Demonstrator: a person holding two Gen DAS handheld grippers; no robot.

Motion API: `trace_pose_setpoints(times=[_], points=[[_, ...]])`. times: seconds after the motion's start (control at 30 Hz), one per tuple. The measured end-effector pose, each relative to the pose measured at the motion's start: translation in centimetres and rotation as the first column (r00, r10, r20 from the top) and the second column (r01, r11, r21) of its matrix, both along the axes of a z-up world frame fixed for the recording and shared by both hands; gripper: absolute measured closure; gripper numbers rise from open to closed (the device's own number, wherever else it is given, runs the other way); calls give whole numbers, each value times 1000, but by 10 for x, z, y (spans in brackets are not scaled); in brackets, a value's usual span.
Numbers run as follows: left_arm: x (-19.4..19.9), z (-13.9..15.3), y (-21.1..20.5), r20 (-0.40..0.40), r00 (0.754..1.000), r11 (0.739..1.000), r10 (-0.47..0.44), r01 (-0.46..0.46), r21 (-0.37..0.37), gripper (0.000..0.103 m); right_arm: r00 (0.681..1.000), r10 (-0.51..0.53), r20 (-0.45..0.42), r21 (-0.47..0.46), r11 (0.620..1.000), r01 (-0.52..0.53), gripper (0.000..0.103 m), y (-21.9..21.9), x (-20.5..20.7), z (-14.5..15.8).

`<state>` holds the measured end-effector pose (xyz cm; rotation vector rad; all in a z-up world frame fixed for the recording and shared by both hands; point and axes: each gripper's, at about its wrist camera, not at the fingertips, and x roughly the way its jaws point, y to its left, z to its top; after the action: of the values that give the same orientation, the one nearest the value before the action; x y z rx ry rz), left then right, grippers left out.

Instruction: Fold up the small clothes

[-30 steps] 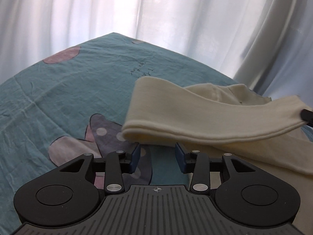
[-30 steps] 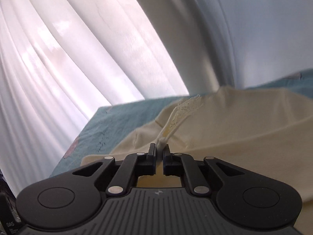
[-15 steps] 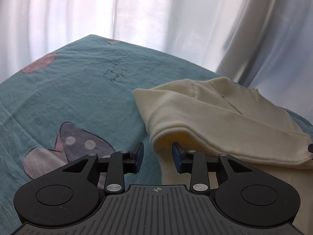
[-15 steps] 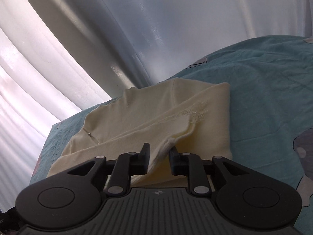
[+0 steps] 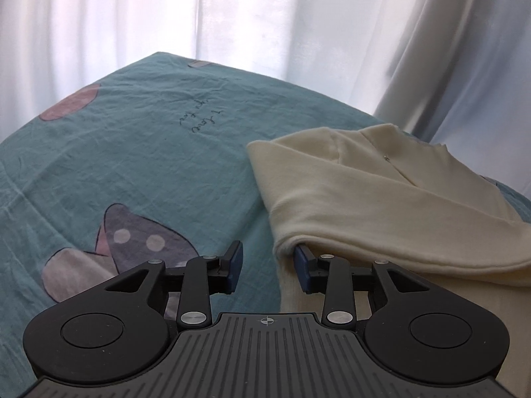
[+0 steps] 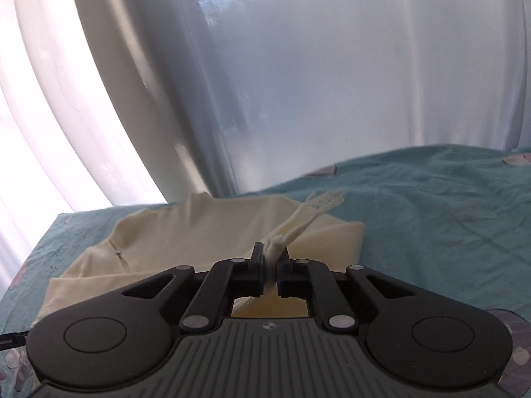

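Observation:
A small cream garment lies partly folded on the teal bedsheet, a sleeve laid across its body. My left gripper is open and empty at the garment's left folded edge; its right finger is tucked under the cloth edge. In the right wrist view the same garment lies ahead. My right gripper is shut on a bunched strip of the cream cloth, whose lace-trimmed end sticks out beyond the fingertips.
White curtains hang close behind the bed's far edge. The sheet has printed cartoon patches and wrinkles. A black cable shows at the lower left of the right wrist view.
The right gripper opened half a second ago and has shut again on the lace-trimmed cloth. The left gripper stayed open and shifted left along the garment's folded edge. The sleeve has settled flatter.

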<state>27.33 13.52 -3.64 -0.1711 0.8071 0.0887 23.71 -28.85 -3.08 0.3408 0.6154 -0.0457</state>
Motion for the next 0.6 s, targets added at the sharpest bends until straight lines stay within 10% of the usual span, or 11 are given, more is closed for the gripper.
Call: trace_pose_setpoints(times=[0.1,0.33,0.6], points=[[-8,11,2,32,999,1000,-3,2,16,60,993,11,-115,-8,1000,-12,94,-4,7,-15],[-9,40,12,117,991,995,64,-73,74,58,996,-85,-5,-56,995,84,79,-7,-18,8],[38,3,-55,13,988,987,-154,154,46,53,981,171,-93,-171,968,-185,81,64,21,-10]])
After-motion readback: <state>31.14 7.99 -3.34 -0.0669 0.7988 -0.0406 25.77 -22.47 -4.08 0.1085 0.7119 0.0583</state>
